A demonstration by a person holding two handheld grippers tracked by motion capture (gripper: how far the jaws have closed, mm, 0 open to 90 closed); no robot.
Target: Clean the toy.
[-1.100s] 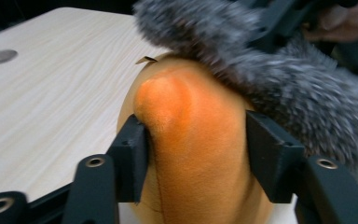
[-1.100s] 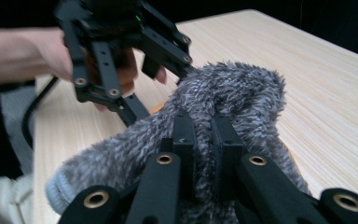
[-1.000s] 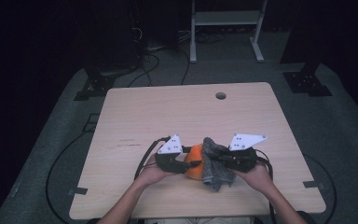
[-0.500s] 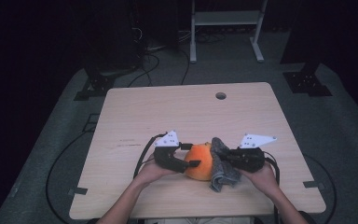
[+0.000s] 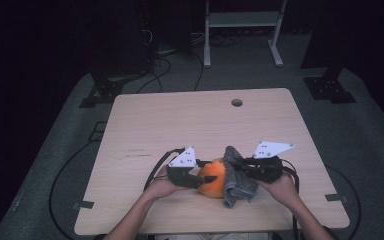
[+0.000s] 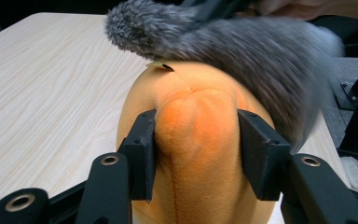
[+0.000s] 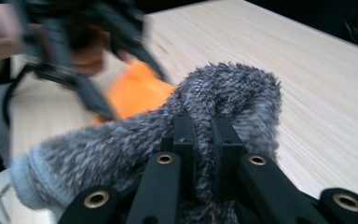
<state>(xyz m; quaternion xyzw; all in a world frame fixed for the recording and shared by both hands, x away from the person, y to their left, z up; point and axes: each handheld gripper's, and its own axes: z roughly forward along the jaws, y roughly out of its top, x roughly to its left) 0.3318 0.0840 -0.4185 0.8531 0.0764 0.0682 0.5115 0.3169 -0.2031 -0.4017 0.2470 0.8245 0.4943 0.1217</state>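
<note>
An orange plush ball [image 5: 212, 179] rests on the wooden table [image 5: 180, 120] near its front edge. My left gripper [image 5: 200, 180] comes at it from the left. In the left gripper view the pads [image 6: 142, 144] press into a fold of the orange plush [image 6: 196, 135]; the jaws have just been closing on it. A grey fuzzy cloth [image 5: 237, 177] drapes over the ball's right side and top [image 6: 242, 46]. My right gripper [image 5: 242, 167] is shut on a bunch of that cloth [image 7: 121, 135], with the jaws [image 7: 203, 126] nearly together.
A round cable hole [image 5: 237, 102] sits near the table's far edge. Beyond the table stand a white metal frame [image 5: 242, 30] and dark stands on the floor. Cables trail from both grippers off the front edge.
The grey cloth has shifted slightly right, so more of the orange plush shows. The left gripper drew back a little and has come in again at the plush.
</note>
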